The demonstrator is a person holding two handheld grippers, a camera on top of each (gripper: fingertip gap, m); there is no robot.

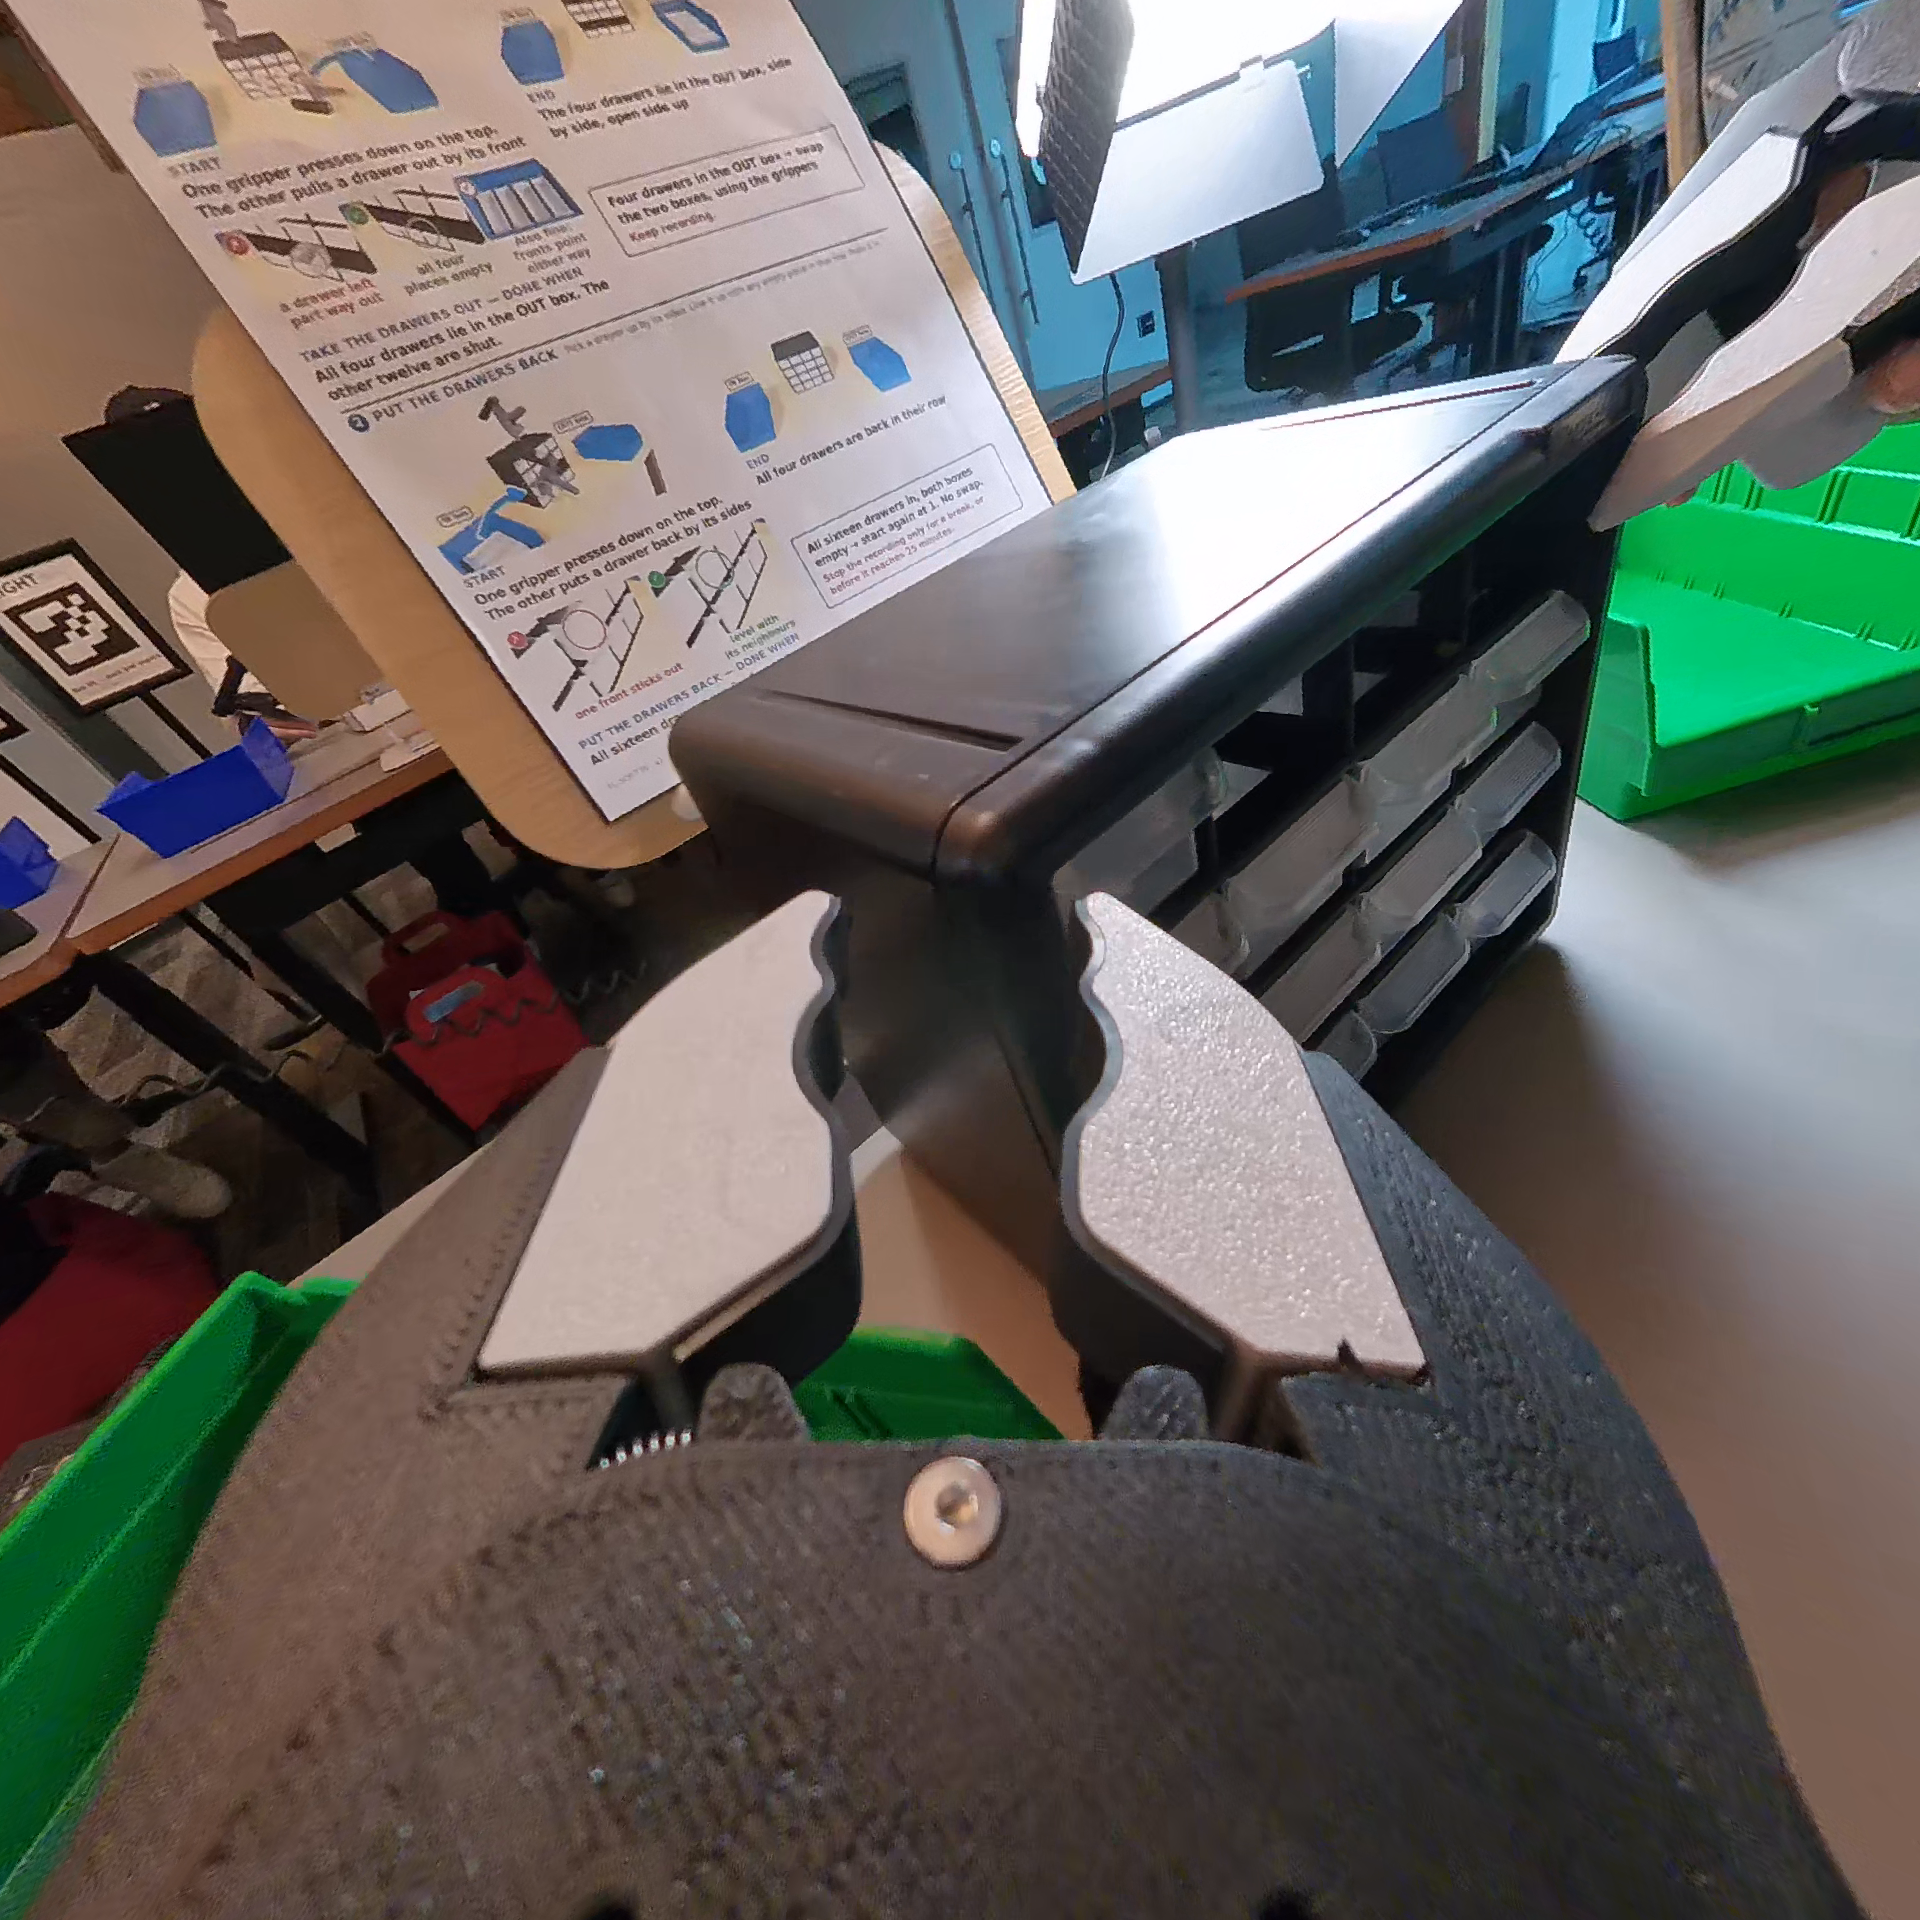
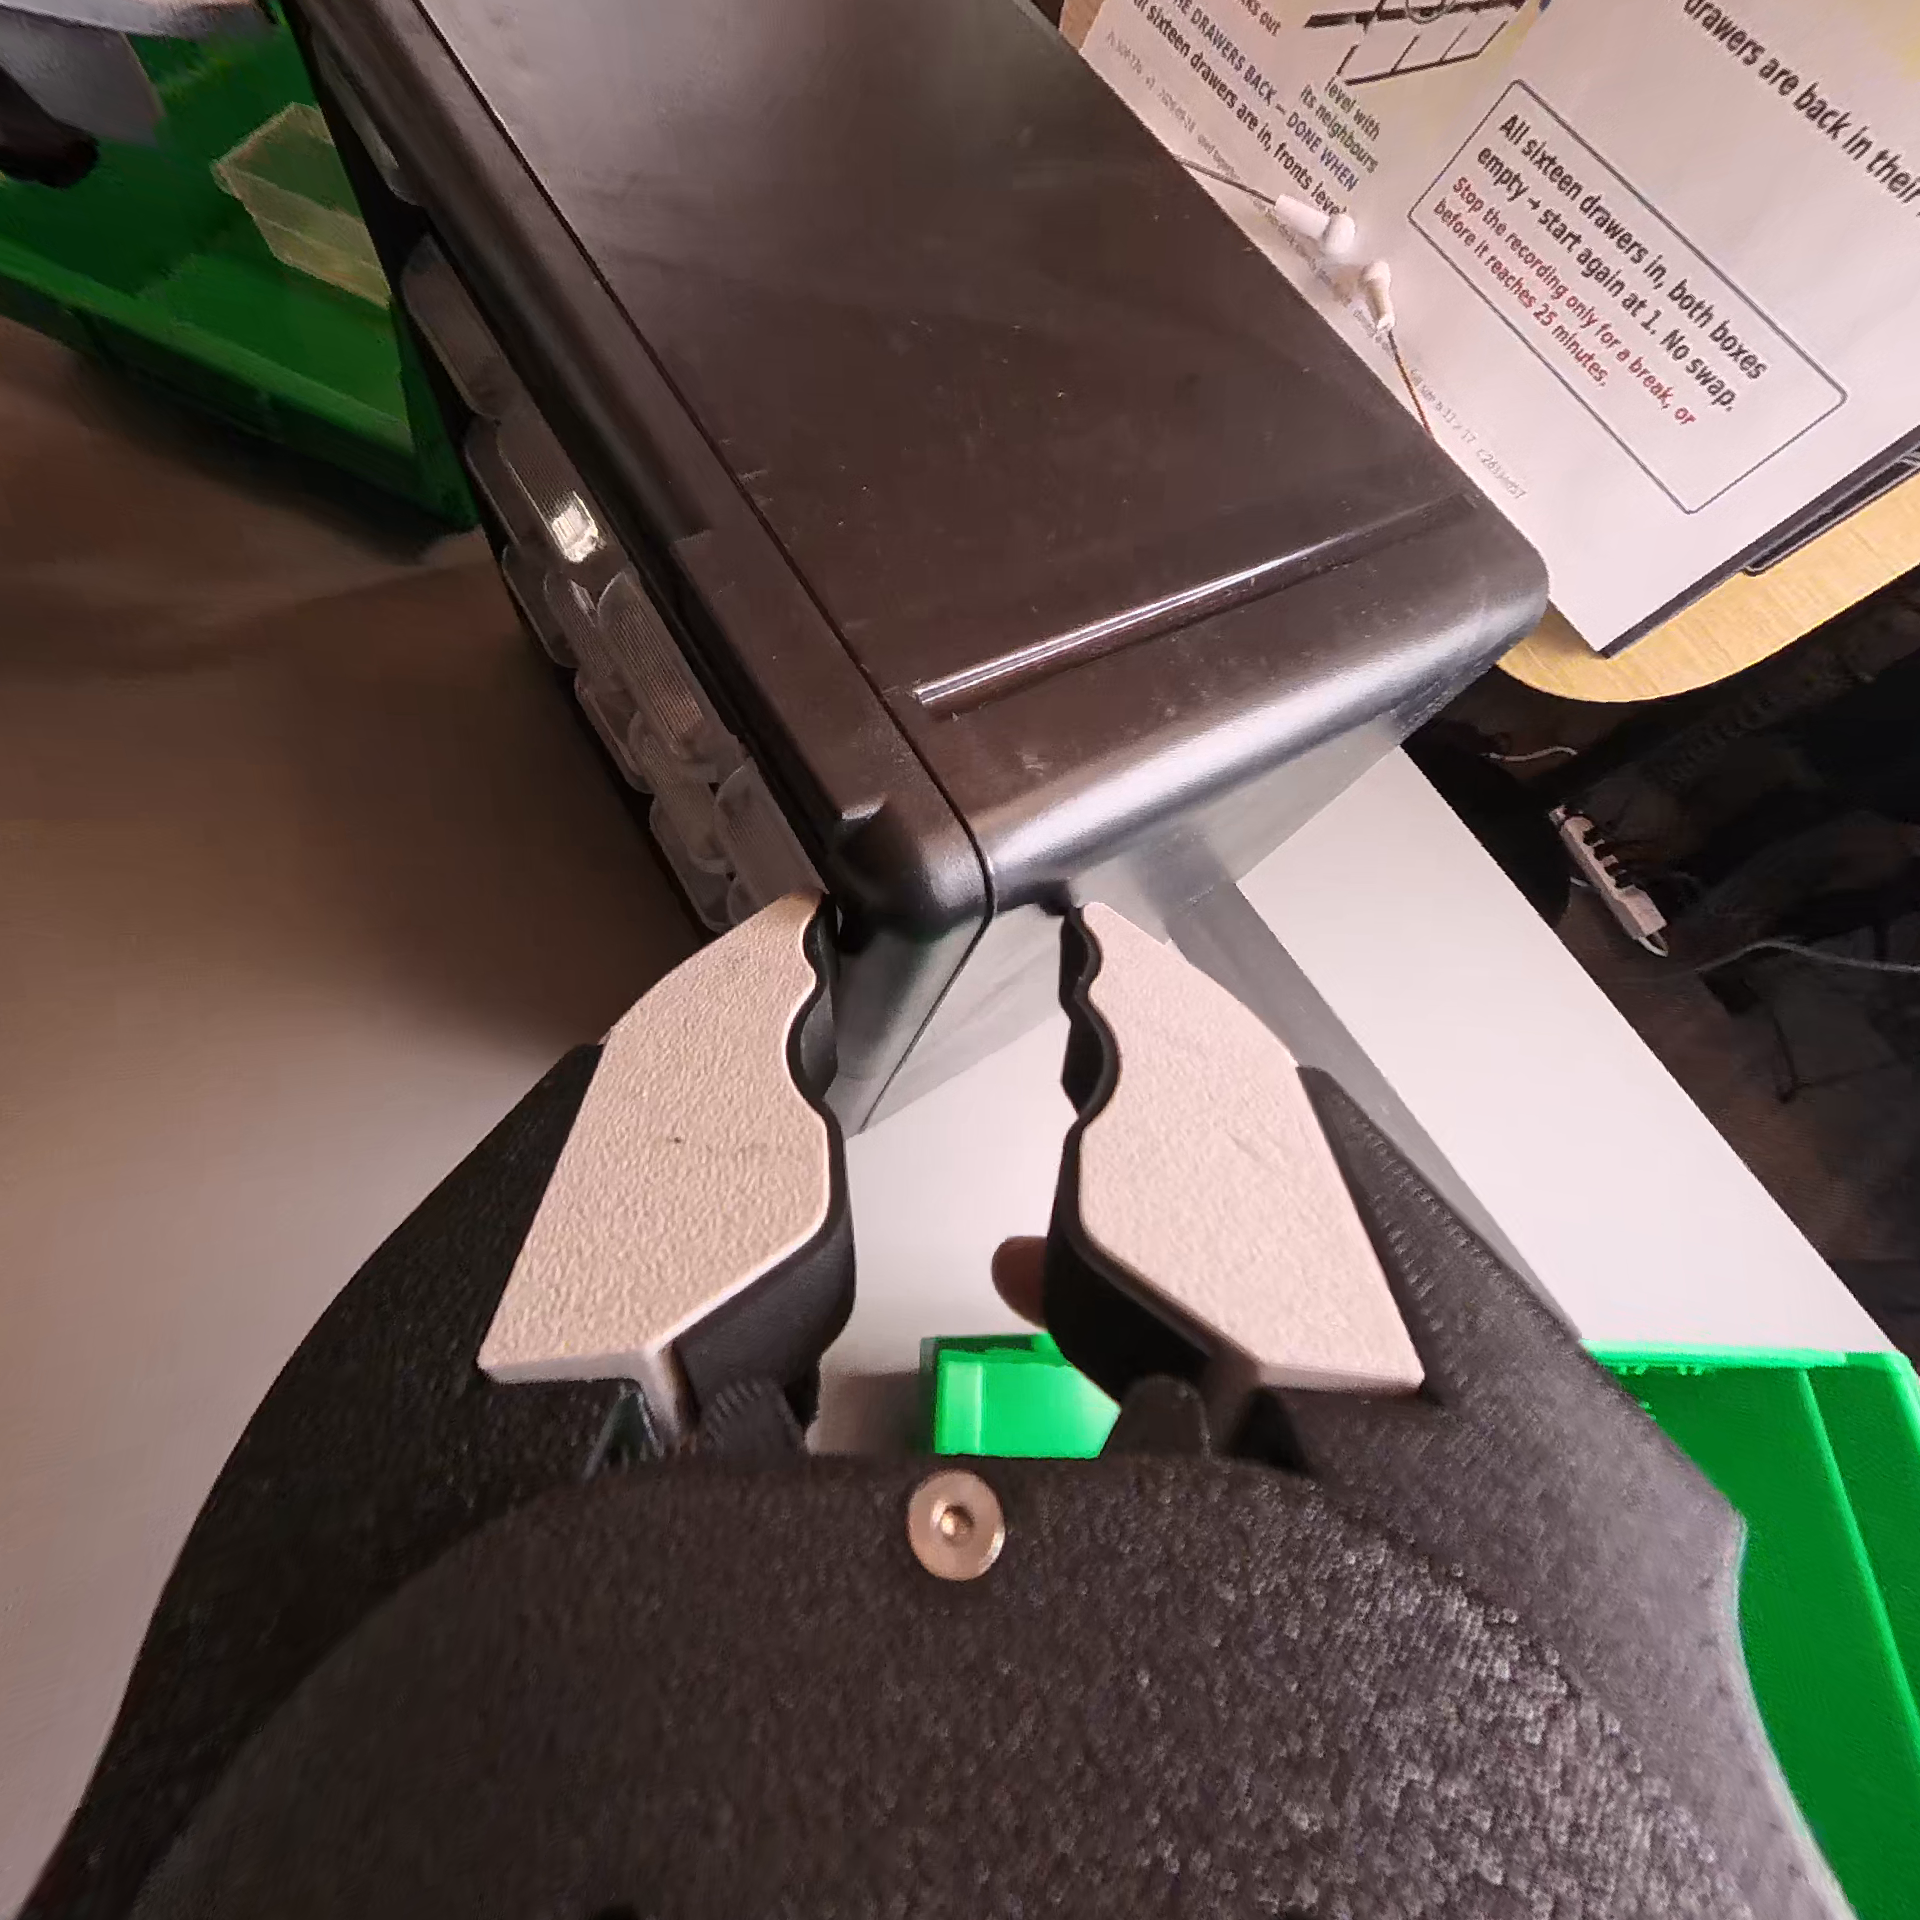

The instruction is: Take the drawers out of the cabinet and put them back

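1. Left wrist view: the black cabinet [image 1: 1195, 665] stands on the table [image 1: 1714, 1039] just ahead of the left gripper [image 1: 956, 914], clear drawers [image 1: 1455, 790] facing right of it.
2. The left gripper gapes, holding nothing.
3. The right gripper [image 2: 940, 914] is parted, straddling the cabinet's [image 2: 935, 416] near top corner; its grip is unclear.
4. Green bins [image 1: 1766, 665] flank the cabinet; an instruction sheet [image 1: 582, 343] stands behind.
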